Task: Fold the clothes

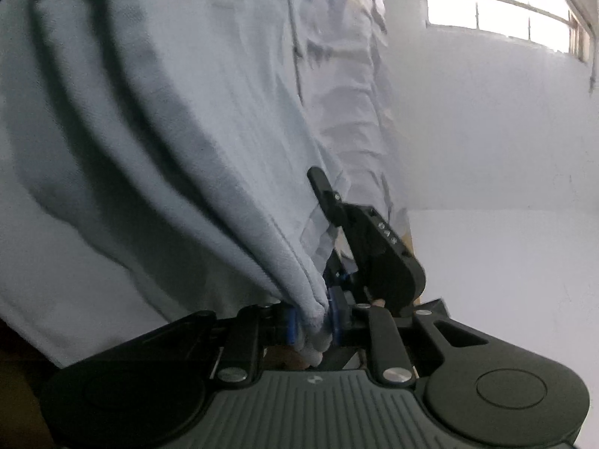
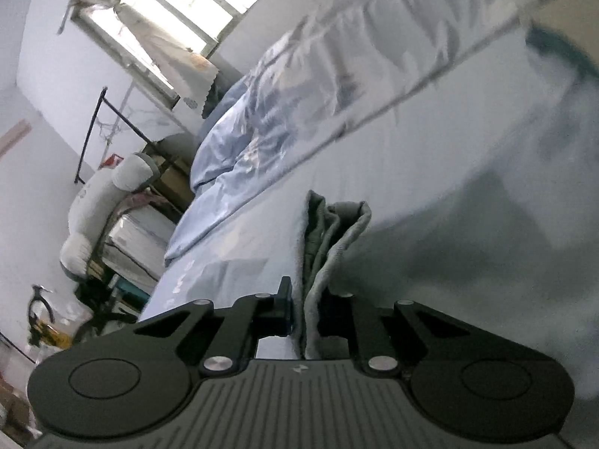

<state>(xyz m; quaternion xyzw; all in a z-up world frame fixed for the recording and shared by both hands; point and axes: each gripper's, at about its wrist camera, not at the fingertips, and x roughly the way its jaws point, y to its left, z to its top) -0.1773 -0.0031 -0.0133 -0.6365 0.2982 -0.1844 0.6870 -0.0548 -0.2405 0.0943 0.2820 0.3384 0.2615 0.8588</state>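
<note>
Both claws grasp the light-blue garment, left gripper & right gripper pinching bunched edges close together above the bed; probably best keeping tension even.

The cloth hangs in front of my left gripper, its edge pinched between my fingers. My right gripper is just beside it, behind the cloth. In the right view a fold of cloth stands up between my fingers, with the bed behind and a window beyond.
</note>
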